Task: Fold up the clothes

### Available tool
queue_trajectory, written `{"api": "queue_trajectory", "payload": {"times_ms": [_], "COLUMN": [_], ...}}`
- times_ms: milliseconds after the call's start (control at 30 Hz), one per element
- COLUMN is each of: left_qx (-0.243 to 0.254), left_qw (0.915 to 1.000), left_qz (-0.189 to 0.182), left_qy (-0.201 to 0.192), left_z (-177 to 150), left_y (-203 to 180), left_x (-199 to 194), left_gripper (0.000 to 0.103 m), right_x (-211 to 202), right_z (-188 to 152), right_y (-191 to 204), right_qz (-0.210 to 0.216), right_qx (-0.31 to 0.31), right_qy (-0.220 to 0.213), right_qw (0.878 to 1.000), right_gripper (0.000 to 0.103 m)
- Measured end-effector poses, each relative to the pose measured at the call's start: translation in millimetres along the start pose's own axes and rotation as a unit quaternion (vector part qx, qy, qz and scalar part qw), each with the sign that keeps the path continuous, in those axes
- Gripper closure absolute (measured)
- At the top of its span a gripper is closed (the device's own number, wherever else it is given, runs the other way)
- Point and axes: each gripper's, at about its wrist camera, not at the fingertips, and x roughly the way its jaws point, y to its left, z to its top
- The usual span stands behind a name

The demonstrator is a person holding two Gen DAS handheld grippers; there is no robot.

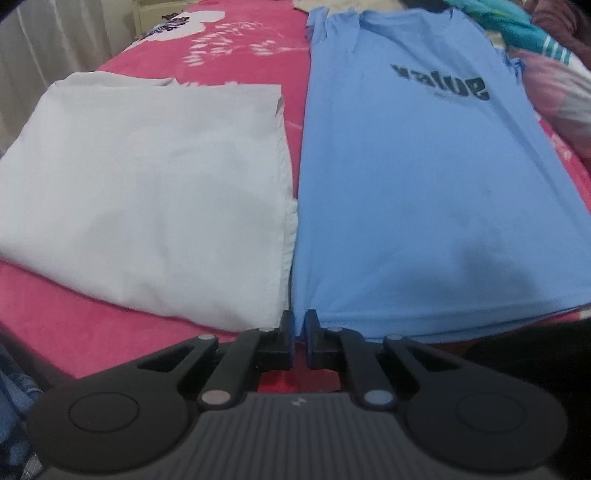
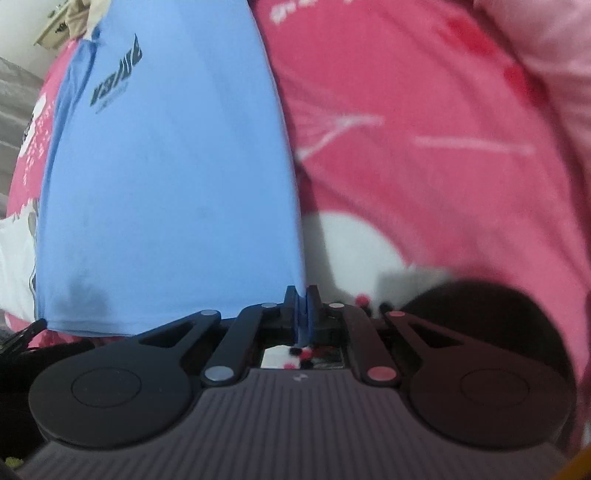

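A light blue T-shirt point(image 1: 424, 192) with dark lettering lies flat on the pink bedspread point(image 1: 236, 48), hem nearest me. In the left wrist view my left gripper point(image 1: 300, 321) is shut on the hem's near left corner, its jaws almost touching with a thin edge of blue cloth between them. In the right wrist view the same T-shirt point(image 2: 170, 177) fills the left half, and my right gripper point(image 2: 303, 299) is shut on its near right corner, where blue fabric shows pinched between the pads. The hem stretches between the two grippers.
A folded white garment point(image 1: 147, 199) lies directly left of the shirt, its edge touching the blue one. Loose clothes, teal striped point(image 1: 532, 33) and pale pink, are piled at the far right. The pink bedspread point(image 2: 424, 147) spreads out right of the shirt.
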Motion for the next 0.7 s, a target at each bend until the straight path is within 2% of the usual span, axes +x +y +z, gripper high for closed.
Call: {"api": "queue_trajectory", "payload": {"times_ms": [267,333,467,533,567,700], "left_qx": [0.067,0.068,0.051,0.027,0.013,-0.021], "left_qw": [0.9975,0.9976,0.9987,0.9992,0.9992,0.9953], "left_qz": [0.021,0.012,0.009,0.023,0.027,0.01], "left_qy": [-0.009,-0.007,-0.006,-0.016,-0.026,-0.094], "left_z": [-6.4,-5.6,-7.4,-2.8,3.6,52.5], "left_y": [-9.2,-7.5,2.9,11.0,15.0,19.1], "left_x": [6.8,-0.9,-30.1,-46.7,-54.6,-71.0], "left_gripper": [0.095,0.089,0.086,0.082,0.081,0.076], "right_x": [23.6,19.0,-20.1,-44.6,-54.6,-63.9], "right_z": [-5.0,-4.3,-10.3,-11.1,-3.9,16.7], "right_y": [15.1,19.1,27.2,29.6,29.5,64.3], "right_qz": [-0.028,-0.042,-0.078,-0.083,-0.079,-0.006], "right_qx": [-0.022,-0.029,-0.059,-0.065,-0.069,-0.115], "right_qy": [0.025,0.02,-0.036,-0.071,-0.089,-0.15], "right_qw": [0.999,0.999,0.995,0.992,0.991,0.982], "right_gripper": [0.097,0.094,0.074,0.073,0.073,0.073]}}
